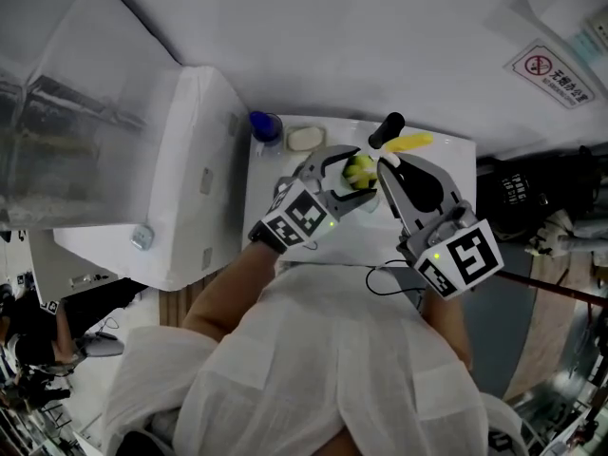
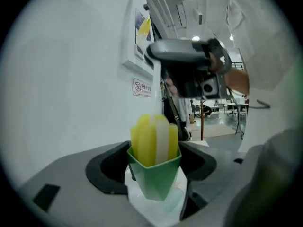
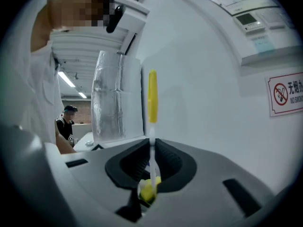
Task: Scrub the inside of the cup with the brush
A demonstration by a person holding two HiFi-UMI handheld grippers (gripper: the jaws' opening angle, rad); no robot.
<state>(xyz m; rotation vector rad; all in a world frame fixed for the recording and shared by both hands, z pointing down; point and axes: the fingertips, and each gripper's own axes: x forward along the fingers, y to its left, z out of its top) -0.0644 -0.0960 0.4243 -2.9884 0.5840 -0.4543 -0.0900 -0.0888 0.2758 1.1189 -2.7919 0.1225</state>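
A small white table [image 1: 446, 160] stands pushed against the wall. At its far left corner sits a blue-capped container [image 1: 266, 124], and just beside it lies a pale oval piece [image 1: 306, 138], possibly soap. A thin black cable [image 1: 384, 279] loops over the table's near edge.

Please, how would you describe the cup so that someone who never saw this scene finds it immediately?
Look above the white table in front of the person. The left gripper holds the cup there between its jaws. It is the only green thing, small and angular, with the yellow and white head of the brush standing in it.
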